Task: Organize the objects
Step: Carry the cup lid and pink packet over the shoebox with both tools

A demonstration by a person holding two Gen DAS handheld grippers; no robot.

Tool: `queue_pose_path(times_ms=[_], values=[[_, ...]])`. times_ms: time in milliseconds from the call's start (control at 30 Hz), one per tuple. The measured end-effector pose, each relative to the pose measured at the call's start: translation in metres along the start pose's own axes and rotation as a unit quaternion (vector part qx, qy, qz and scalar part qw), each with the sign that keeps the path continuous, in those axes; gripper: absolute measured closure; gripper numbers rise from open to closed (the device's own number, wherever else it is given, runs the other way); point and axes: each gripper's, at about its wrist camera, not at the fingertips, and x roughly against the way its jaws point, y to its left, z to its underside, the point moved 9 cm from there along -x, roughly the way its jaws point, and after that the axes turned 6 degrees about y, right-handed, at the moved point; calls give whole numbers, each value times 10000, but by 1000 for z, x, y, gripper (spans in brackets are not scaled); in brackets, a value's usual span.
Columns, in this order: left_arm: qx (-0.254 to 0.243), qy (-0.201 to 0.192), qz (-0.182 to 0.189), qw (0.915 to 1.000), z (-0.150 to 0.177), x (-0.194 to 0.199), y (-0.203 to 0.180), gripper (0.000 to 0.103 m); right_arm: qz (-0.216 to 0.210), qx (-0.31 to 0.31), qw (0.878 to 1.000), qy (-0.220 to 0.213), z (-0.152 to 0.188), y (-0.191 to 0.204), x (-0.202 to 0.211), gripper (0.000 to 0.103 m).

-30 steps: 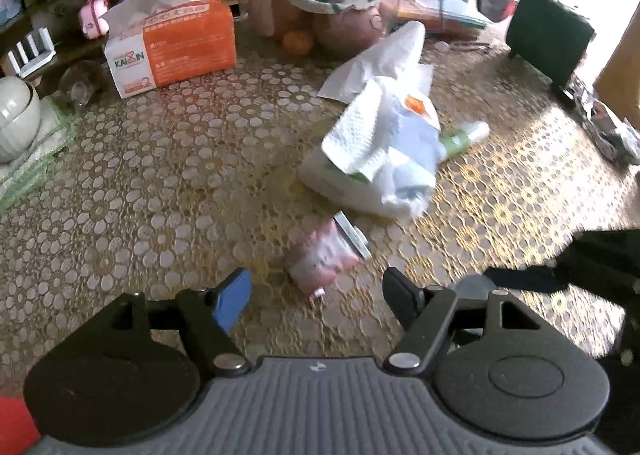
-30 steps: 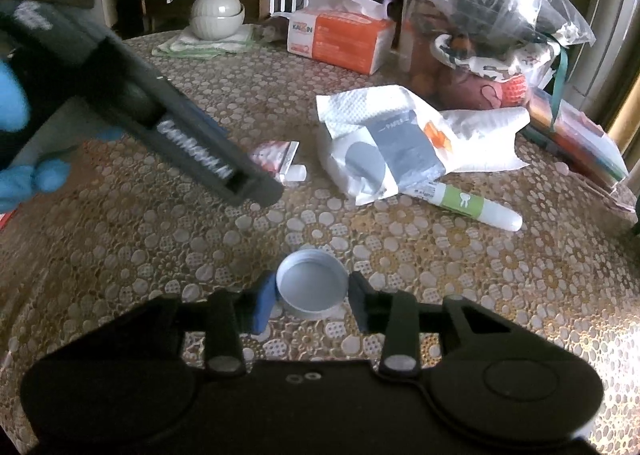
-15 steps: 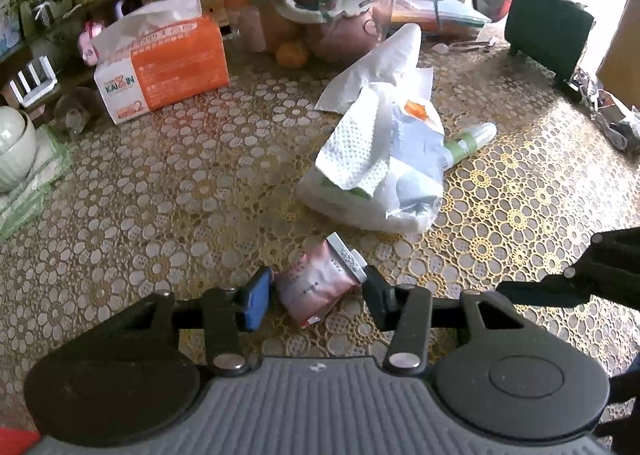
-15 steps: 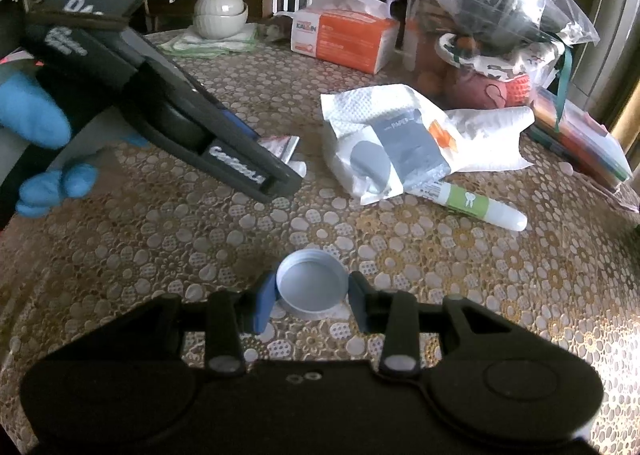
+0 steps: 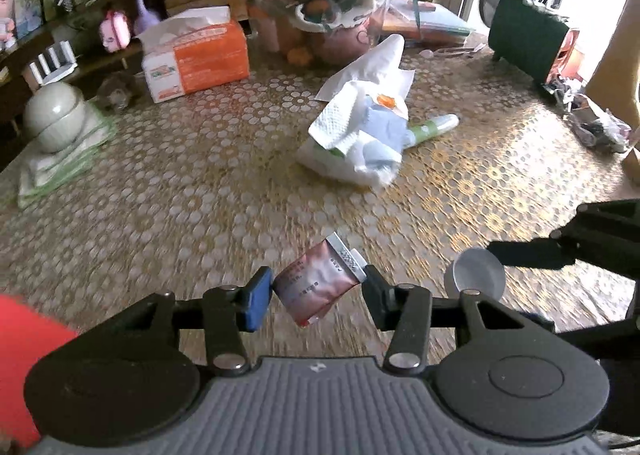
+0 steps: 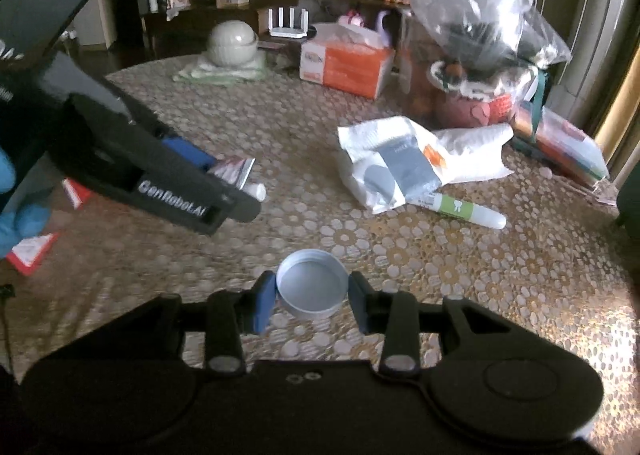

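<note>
My left gripper (image 5: 318,291) is shut on a small pink tube (image 5: 316,281) with a crimped silver end and holds it above the lace tablecloth. The left gripper also shows in the right wrist view (image 6: 224,183), with the tube (image 6: 236,173) between its fingers. My right gripper (image 6: 312,295) is shut on a round white lid (image 6: 311,287), open side up. The lid also shows in the left wrist view (image 5: 474,279). A white paper bag (image 6: 396,163) with a grey packet lies mid-table, a green-and-white tube (image 6: 468,211) beside it.
An orange tissue box (image 5: 196,55) stands at the back. A pale lidded bowl on folded cloths (image 5: 54,123) sits at the left. A big clear plastic bag over a pink pot (image 6: 476,35) stands at the back. A dark green box (image 5: 528,39) is far right.
My left gripper closed around the pink tube and lifted it off the table. My right gripper kept hold of the white lid and stayed roughly in place.
</note>
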Motion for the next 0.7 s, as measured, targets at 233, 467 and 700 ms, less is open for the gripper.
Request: queue_pose_path(times_ms=[233,467,700], values=[[255,-155,-47,9995,39,66,-1,55,-100,-126,9998,-104,10,34,49,64],[537,-377,-145,9977,79,125,9,55,-268,-77,9992,-278,14,73,89,64],[804,-634,-234,9945,116,168,25,55,-433,-8,9982,-417,14,120,120,64]])
